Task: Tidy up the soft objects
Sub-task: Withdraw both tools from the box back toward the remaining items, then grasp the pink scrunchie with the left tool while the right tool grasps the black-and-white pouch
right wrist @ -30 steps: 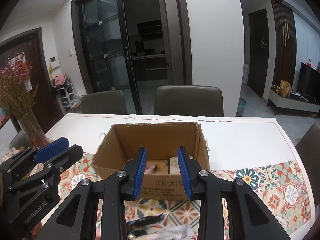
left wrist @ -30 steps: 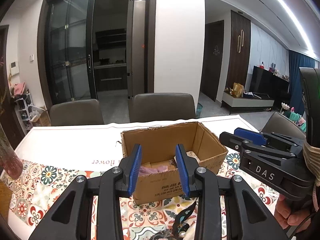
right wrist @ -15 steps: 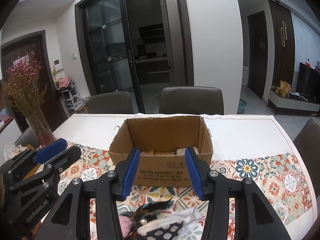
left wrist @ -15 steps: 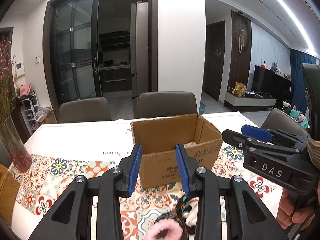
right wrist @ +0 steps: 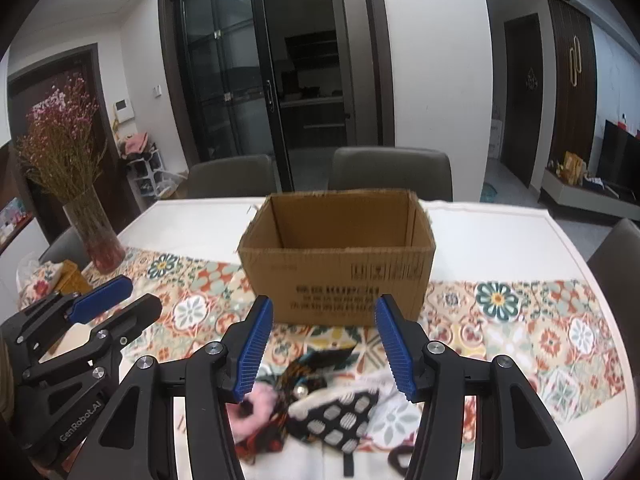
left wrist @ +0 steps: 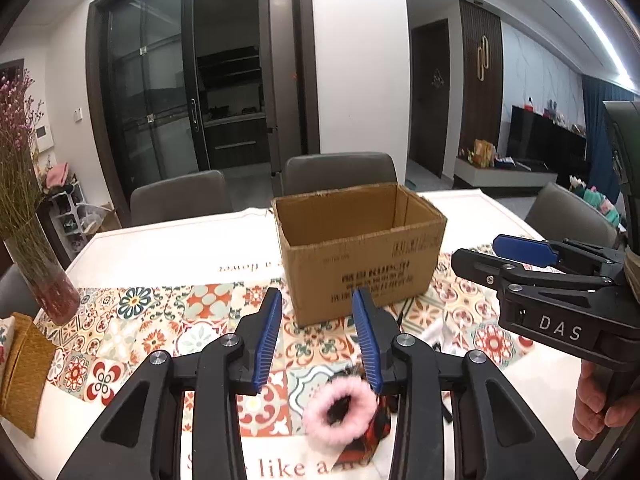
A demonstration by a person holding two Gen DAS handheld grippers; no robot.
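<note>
An open cardboard box (left wrist: 360,248) stands on the patterned tablecloth; it also shows in the right wrist view (right wrist: 340,256). A pink fluffy scrunchie (left wrist: 340,412) lies on a red cloth just below my open, empty left gripper (left wrist: 318,340). In the right wrist view a pile of soft items lies under my open, empty right gripper (right wrist: 324,348): a black pouch with pale dots (right wrist: 340,416), a dark patterned bow (right wrist: 316,364) and the pink scrunchie (right wrist: 256,400). Both grippers hover short of the box, above the pile.
A glass vase of dried pink flowers (right wrist: 96,236) stands at the table's left. A yellow woven item (left wrist: 24,368) lies at the left edge. Grey chairs (right wrist: 392,168) line the far side. The right gripper shows in the left view (left wrist: 560,292).
Both grippers have pulled back and lowered away from the box toward the near table edge; the pile of soft items has come into view. The right jaws have opened wider.
</note>
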